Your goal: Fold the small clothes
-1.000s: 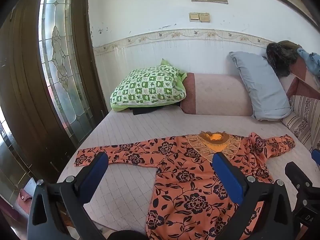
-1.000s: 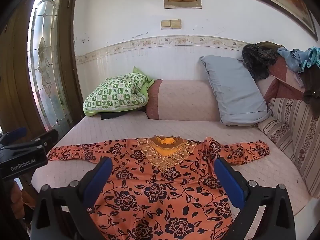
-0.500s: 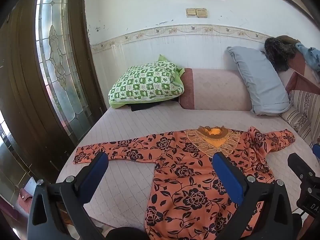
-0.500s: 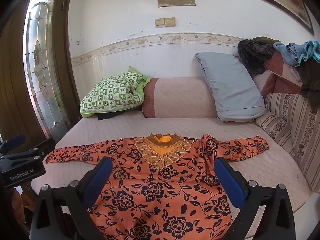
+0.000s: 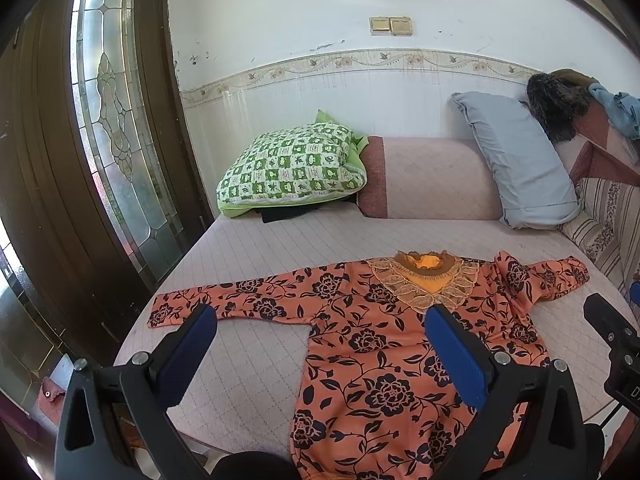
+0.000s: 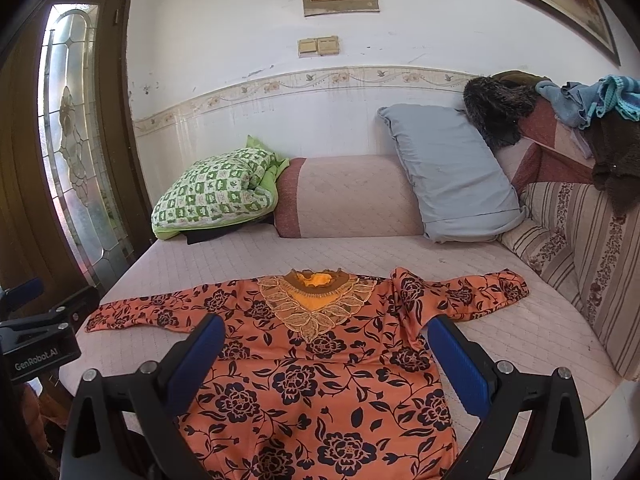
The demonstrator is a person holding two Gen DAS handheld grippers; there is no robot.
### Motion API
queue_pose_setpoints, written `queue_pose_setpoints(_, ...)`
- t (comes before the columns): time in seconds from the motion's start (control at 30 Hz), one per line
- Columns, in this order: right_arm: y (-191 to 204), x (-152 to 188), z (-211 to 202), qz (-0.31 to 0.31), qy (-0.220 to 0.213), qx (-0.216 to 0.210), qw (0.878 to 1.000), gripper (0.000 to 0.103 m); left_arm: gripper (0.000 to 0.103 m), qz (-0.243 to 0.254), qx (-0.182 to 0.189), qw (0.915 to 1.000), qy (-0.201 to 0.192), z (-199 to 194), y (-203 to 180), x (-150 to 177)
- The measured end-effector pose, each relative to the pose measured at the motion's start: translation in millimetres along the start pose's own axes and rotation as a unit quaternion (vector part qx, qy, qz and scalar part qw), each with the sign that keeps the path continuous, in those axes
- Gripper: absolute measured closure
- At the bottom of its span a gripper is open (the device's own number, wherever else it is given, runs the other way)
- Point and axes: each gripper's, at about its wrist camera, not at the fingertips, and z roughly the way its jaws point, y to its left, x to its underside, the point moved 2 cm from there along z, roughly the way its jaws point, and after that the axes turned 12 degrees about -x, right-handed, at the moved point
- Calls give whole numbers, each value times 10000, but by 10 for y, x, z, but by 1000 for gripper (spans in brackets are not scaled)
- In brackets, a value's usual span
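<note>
An orange blouse printed with black roses lies face up and spread flat on the bed, its sleeves stretched toward nine and three o'clock and its yellow neck panel edged with gold leaf-shaped lace. The left wrist view takes in the whole long sleeve at nine o'clock, down to its cuff near the bed's edge, plus a tall wooden door with a leaded, frosted glass pane; the right wrist view instead shows more of the striped backrest at three o'clock and a heap of clothes on top of it. The left claw hangs open over the blouse's body and armpit, its blue ribbed pads wide apart and holding nothing; the right claw is likewise spread wide above the chest, empty. Each view catches a black piece of the other tool at its edge. The bed cover is pale pink and quilted in squares. At twelve o'clock sit a green checked pillow, a pink bolster and a smooth grey pillow leaning upright. The blouse's hem is cut off by the bottom of both views, and the dark item under the green pillow is too hidden to tell.
</note>
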Motion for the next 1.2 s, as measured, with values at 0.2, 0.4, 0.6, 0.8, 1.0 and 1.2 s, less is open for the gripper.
queue_pose_setpoints(0.2, -17, -10, -37, 21, -22, 40, 10000, 1, 0, 3, 10, 10000, -13, -3, -4, 5)
queue_pose_setpoints(0.4, -109, -17, -8, 81, 47, 234, 9997, 1, 0, 4, 472, 9979, 449, 15, -95, 292)
queue_pose_setpoints(0.6, -187, -47, -87, 30, -61, 427, 9991, 1, 0, -87, 1106, 9912, 716, -303, -216, 935)
queue_pose_setpoints(0.8, -246, -97, -210, 86, -221, 470, 9986, 1, 0, 266, 1237, 9894, 716, -555, -248, 1170)
queue_pose_setpoints(1.0, -294, -156, -322, 140, -366, 490, 9980, 1, 0, 321, 1482, 9864, 629, -620, -179, 1163)
queue_pose_setpoints(1.2, -335, -157, -357, 181, -410, 495, 9978, 1, 0, 602, 1005, 9916, 556, -482, -268, 1038)
